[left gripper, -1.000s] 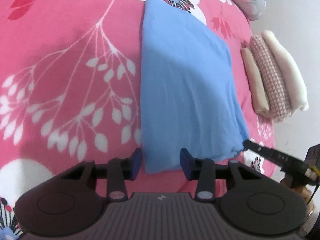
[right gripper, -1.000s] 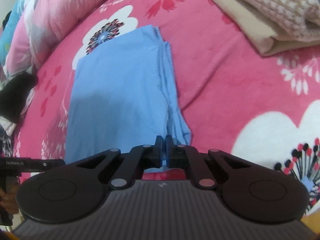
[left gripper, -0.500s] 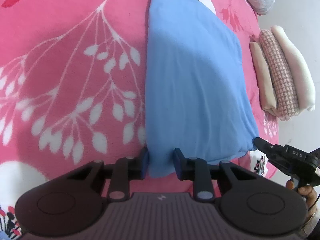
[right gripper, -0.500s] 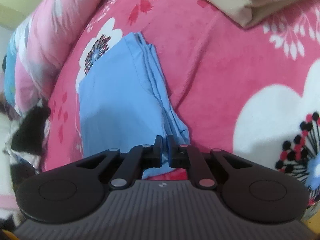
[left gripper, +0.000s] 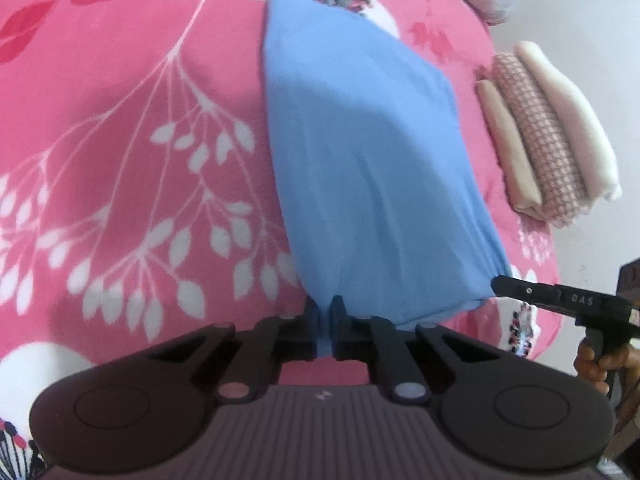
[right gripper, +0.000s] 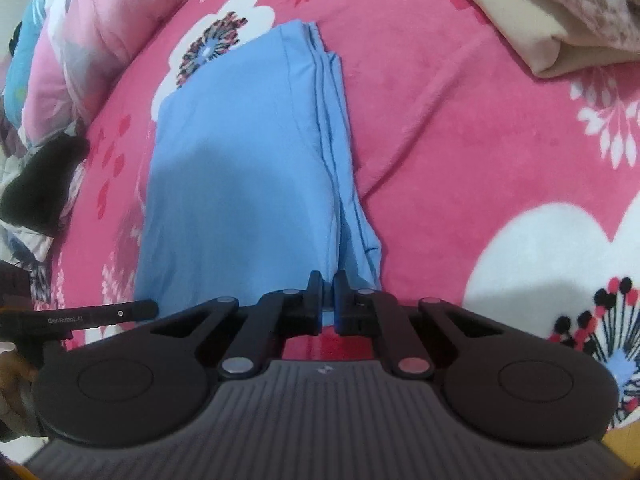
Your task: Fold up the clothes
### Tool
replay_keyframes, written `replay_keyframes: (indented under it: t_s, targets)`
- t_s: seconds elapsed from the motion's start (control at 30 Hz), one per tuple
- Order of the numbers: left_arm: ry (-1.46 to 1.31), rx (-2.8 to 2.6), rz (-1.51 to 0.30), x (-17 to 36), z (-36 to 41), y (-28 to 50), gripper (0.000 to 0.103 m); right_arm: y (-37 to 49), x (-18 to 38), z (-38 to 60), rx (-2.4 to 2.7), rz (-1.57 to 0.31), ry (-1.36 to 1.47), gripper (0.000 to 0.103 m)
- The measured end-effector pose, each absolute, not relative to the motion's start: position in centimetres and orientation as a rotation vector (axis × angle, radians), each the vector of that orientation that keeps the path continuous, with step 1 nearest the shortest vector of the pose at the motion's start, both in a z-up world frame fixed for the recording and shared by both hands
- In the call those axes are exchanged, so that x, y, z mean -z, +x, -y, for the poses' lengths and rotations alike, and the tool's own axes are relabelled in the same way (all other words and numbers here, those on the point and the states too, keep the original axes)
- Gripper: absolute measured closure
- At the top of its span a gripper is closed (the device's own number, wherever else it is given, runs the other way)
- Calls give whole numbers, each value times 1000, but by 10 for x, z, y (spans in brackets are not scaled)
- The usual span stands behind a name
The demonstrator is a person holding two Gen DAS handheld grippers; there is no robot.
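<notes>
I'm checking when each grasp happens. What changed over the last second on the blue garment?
The left gripper moved in and its jaws, open a second ago, closed on the near left corner of the blue garment. The right gripper stayed shut on the near right corner throughout. The garment remains folded lengthwise on the pink blanket, and the folded stack has not been touched.

My left gripper (left gripper: 326, 312) has its jaws pinched nearly together on cloth. My right gripper (right gripper: 328, 292) is clamped the same way, off to the left one's right, level with it. My right hand (left gripper: 600, 360) grips its handle.
</notes>
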State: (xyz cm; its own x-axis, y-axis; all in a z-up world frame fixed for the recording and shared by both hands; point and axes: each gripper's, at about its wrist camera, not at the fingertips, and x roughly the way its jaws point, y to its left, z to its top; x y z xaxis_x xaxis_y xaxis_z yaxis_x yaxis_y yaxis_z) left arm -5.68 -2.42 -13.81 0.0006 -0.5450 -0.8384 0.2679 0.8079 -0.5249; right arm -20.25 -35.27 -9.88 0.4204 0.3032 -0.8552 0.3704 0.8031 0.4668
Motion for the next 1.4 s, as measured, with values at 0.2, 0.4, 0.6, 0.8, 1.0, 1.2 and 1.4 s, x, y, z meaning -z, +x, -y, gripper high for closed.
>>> replay_keyframes:
  t_s: [0.2, 0.4, 0.6, 0.8, 1.0, 1.2, 1.4]
  targets:
    - [-234, 670, -1441, 135, 12, -52, 97, -203, 85, 359, 10, -1169, 694, 100]
    - [-207, 685, -1448, 137, 6, -59, 97, -206, 103, 362, 29, -1223, 672, 100]
    - [-183, 679, -1464, 142, 8, -61, 96, -207, 103, 360, 57, -1213, 627, 99]
    - [-176, 655, -1458, 144, 0, -64, 83, -217, 104, 370, 144, -1225, 548, 73]
    - [-9, 628, -1271, 105, 0, -71, 69, -225, 75, 379, 222, -1095, 439, 73]
    - [148, 799, -1187, 97, 56, -75, 64, -186, 61, 320, -80, -973, 110, 82]
    - [232, 786, -1172, 131, 89, -92, 58, -175, 104, 316, -123, -1038, -16, 93]
